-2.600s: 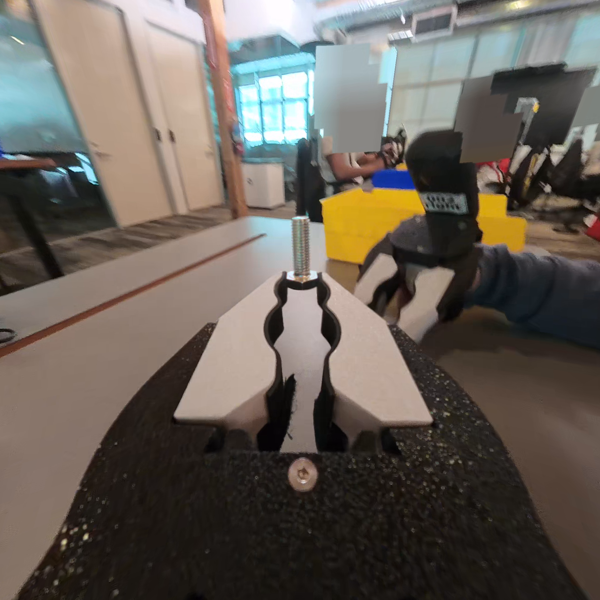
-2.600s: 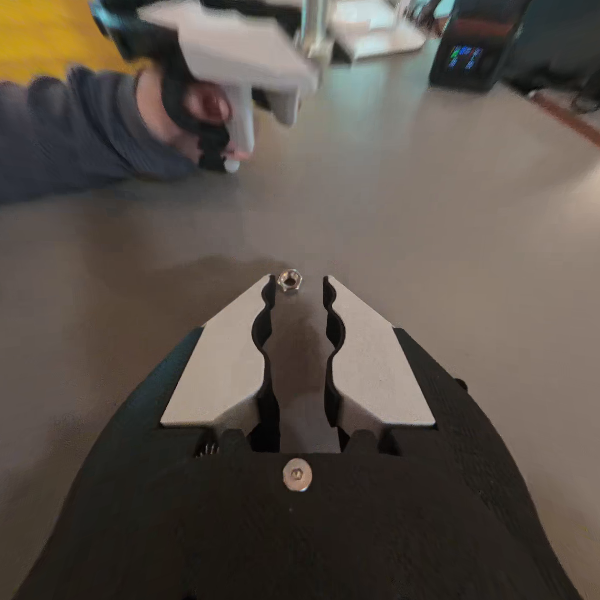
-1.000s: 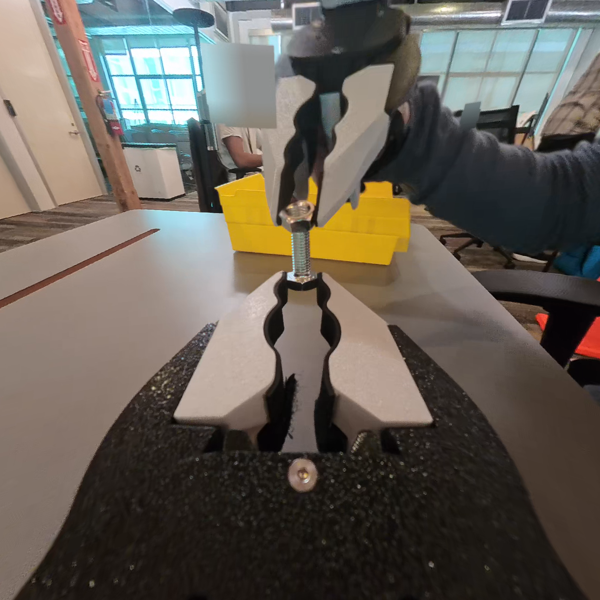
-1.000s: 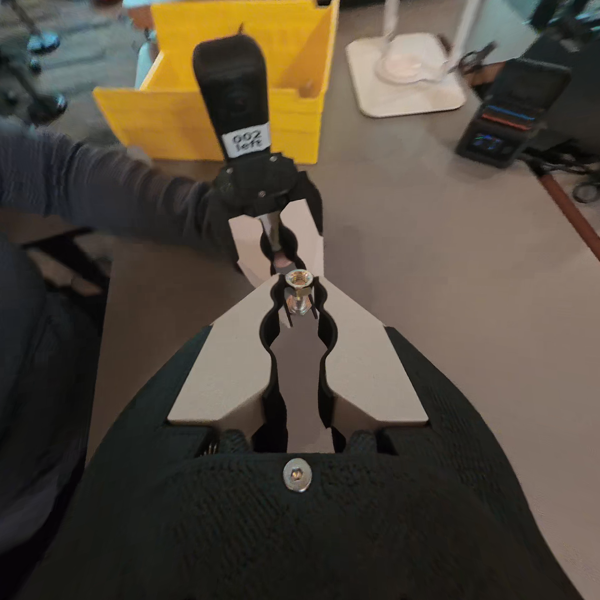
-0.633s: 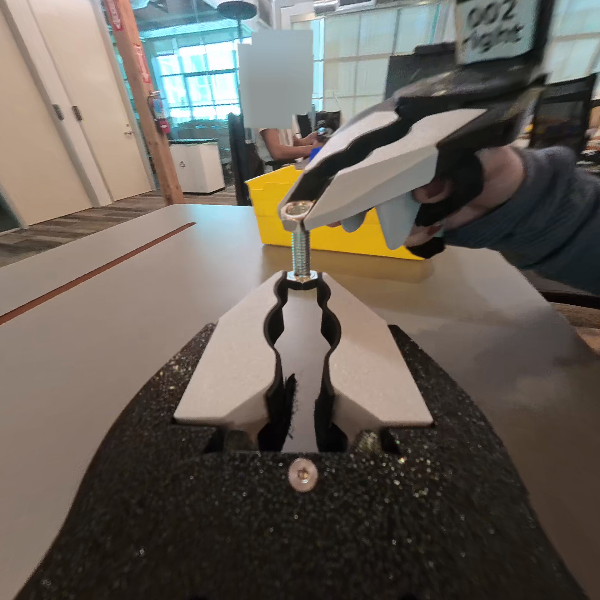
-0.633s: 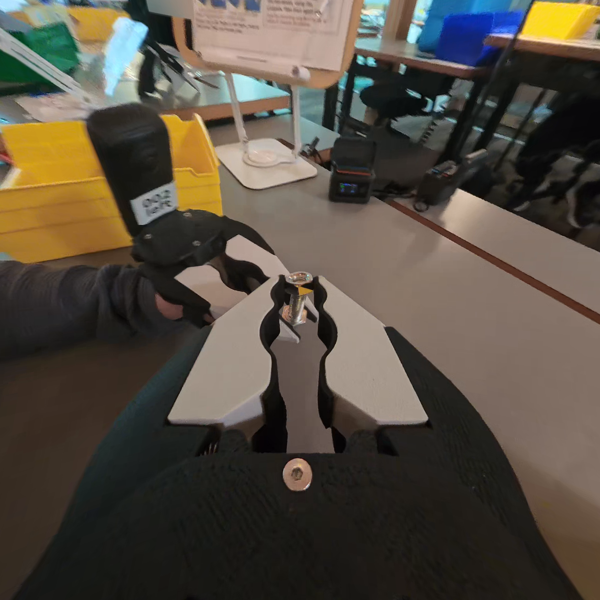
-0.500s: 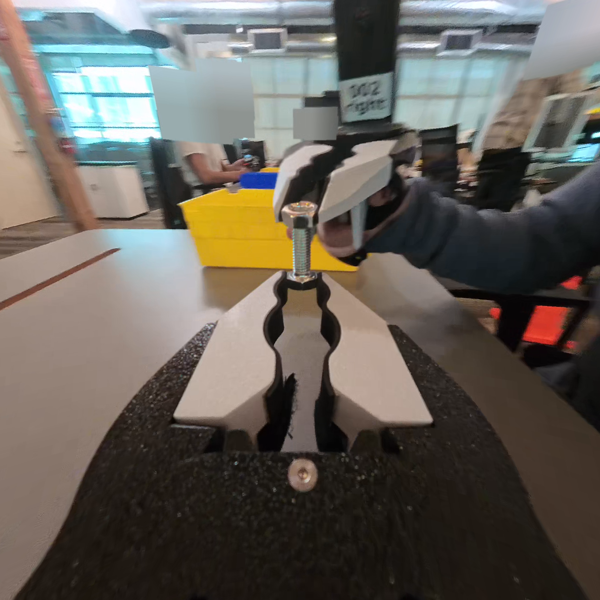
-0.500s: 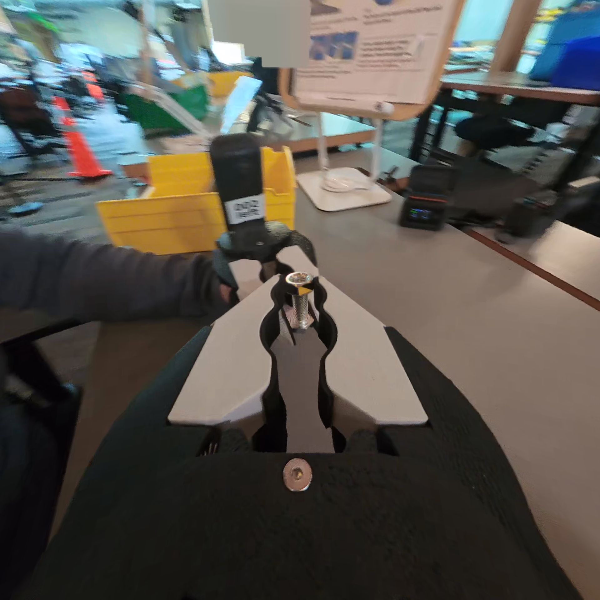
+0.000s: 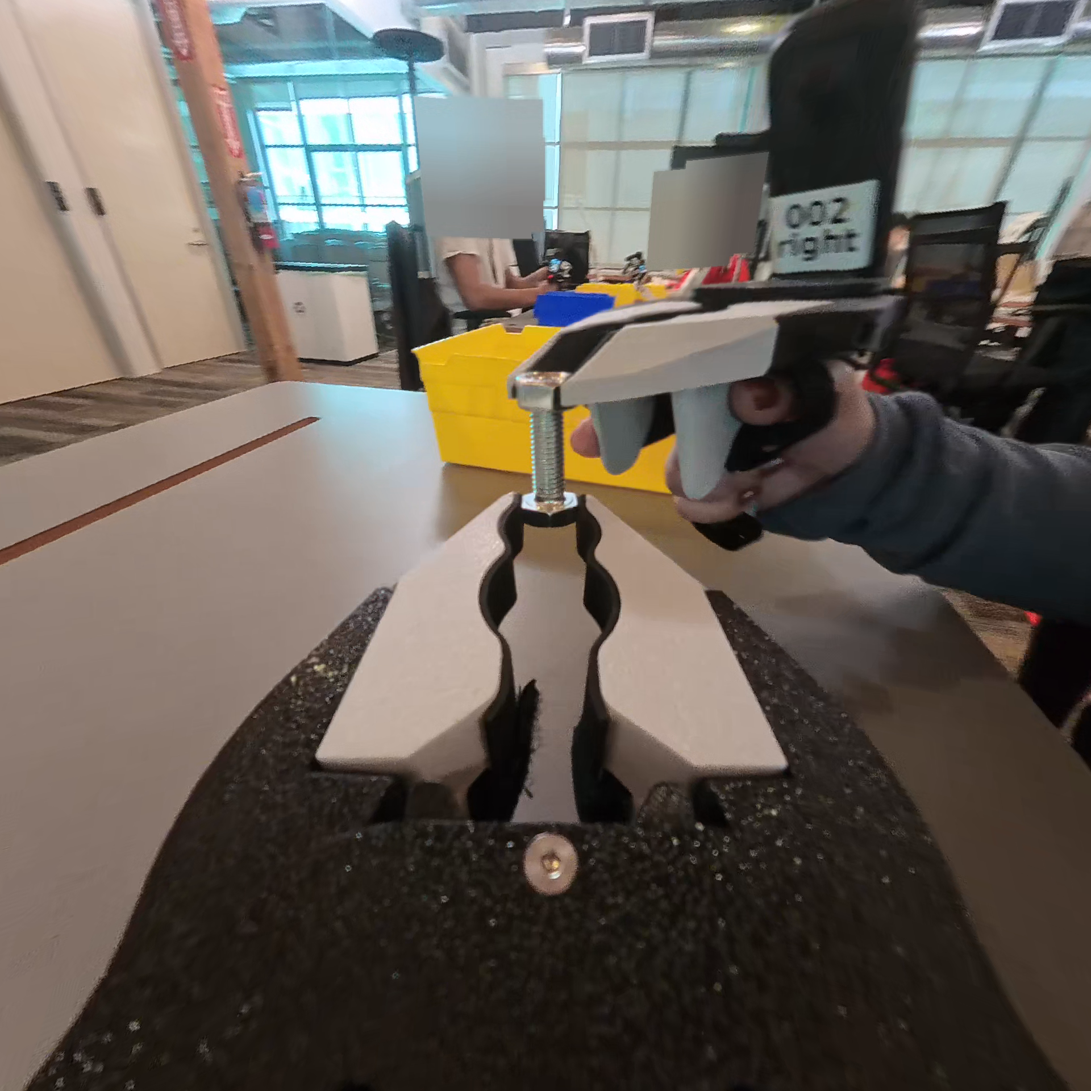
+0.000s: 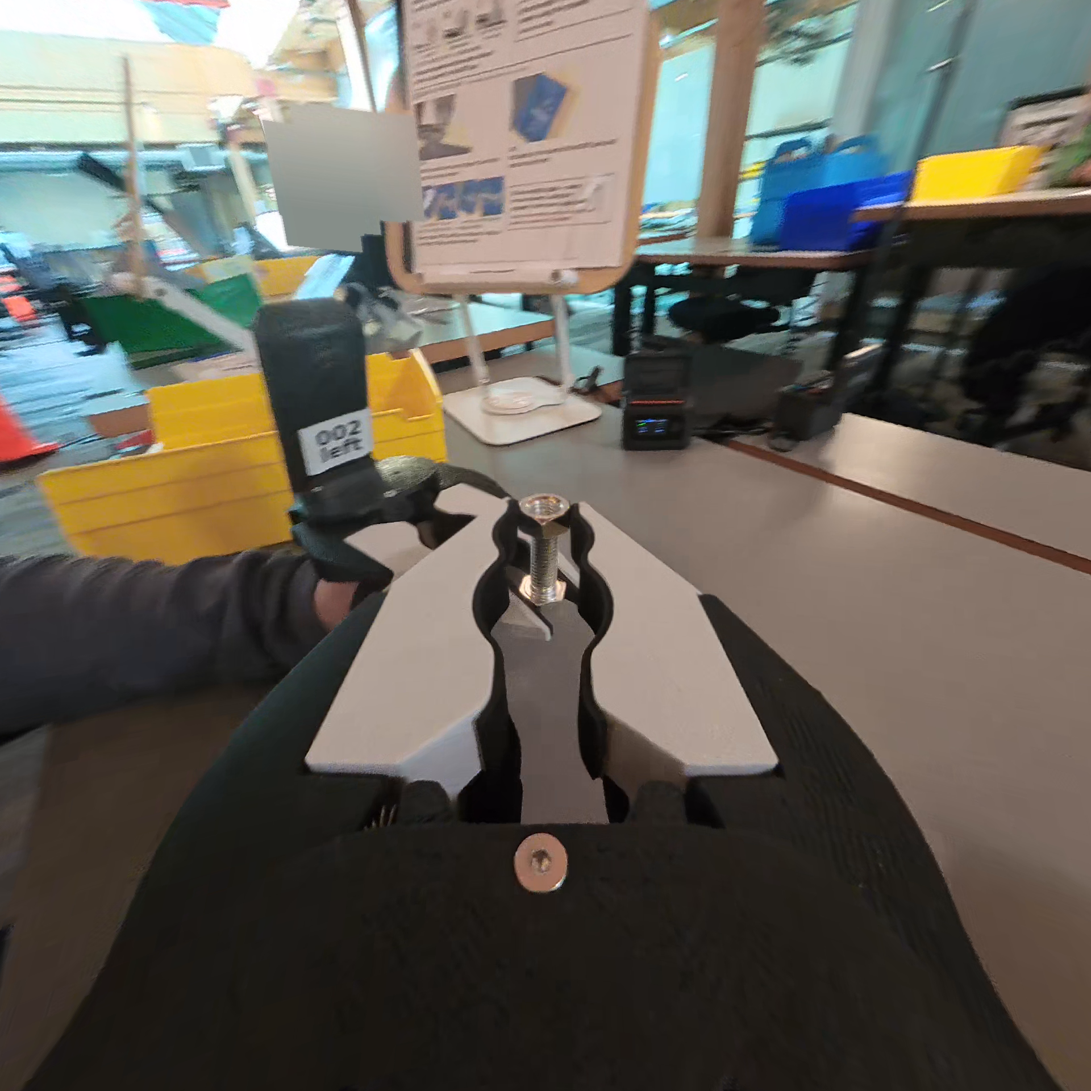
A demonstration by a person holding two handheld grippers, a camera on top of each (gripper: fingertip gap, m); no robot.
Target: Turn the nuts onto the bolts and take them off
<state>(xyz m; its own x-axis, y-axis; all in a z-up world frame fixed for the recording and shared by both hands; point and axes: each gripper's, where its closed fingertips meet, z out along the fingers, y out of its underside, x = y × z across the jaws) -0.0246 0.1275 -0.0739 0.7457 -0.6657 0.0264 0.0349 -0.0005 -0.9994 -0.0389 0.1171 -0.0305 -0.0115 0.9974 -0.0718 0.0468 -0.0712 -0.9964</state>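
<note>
A silver bolt [image 9: 548, 454] stands upright above the grey table [image 9: 177, 590]. My left gripper [image 9: 549, 515] is level and shut on the hex nut [image 9: 549, 503] at the lower end of the thread. My right gripper [image 9: 540, 386] comes in level from the right and is shut on the bolt's head [image 9: 534, 384]. In the right wrist view my right gripper [image 10: 543, 515] clamps the head [image 10: 543, 509]. The thread [image 10: 542, 561] runs down to the nut [image 10: 543, 592], held by the left gripper's fingers [image 10: 413, 540].
A yellow bin [image 9: 472, 407] stands on the table behind the bolt and shows in the right wrist view [image 10: 177, 496]. A sign on a white stand [image 10: 519, 410] and a black device [image 10: 655, 407] are farther back. A brown seam [image 9: 147, 490] crosses the table. People sit at desks beyond. The grippers' ends are close to 4 cm from one another.
My right gripper has swung from pointing down over the bolt to lying level at its right, still clamped on the head. The left gripper, nut and bolt stayed in place.
</note>
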